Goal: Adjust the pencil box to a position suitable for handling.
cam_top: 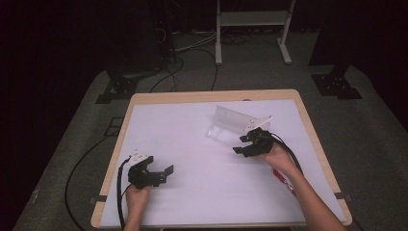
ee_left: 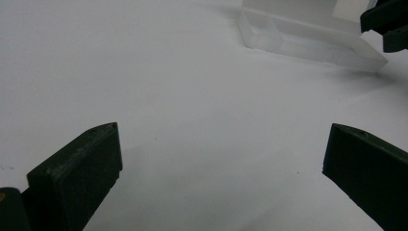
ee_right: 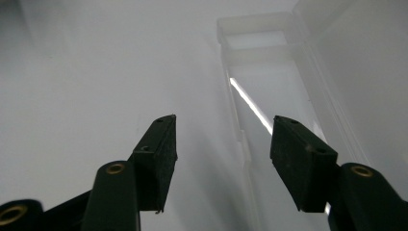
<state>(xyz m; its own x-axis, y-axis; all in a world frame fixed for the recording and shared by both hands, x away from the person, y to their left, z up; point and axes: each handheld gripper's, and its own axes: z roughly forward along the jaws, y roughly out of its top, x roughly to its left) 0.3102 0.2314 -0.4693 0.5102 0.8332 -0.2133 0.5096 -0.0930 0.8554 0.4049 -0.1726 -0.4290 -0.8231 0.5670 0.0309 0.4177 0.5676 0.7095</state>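
clear box (cam_top: 230, 126) lying open on table (cam_top: 192, 159), lid raised. right gripper (ee_right: 223, 144) part open, straddling box wall, nothing gripped yet. left gripper (ee_left: 219, 168) wide open, empty, parked aside.

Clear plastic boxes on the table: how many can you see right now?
1. The clear plastic box lies open, lid up, right of centre on the white table, just ahead of the right gripper. Nothing seems to hide another.
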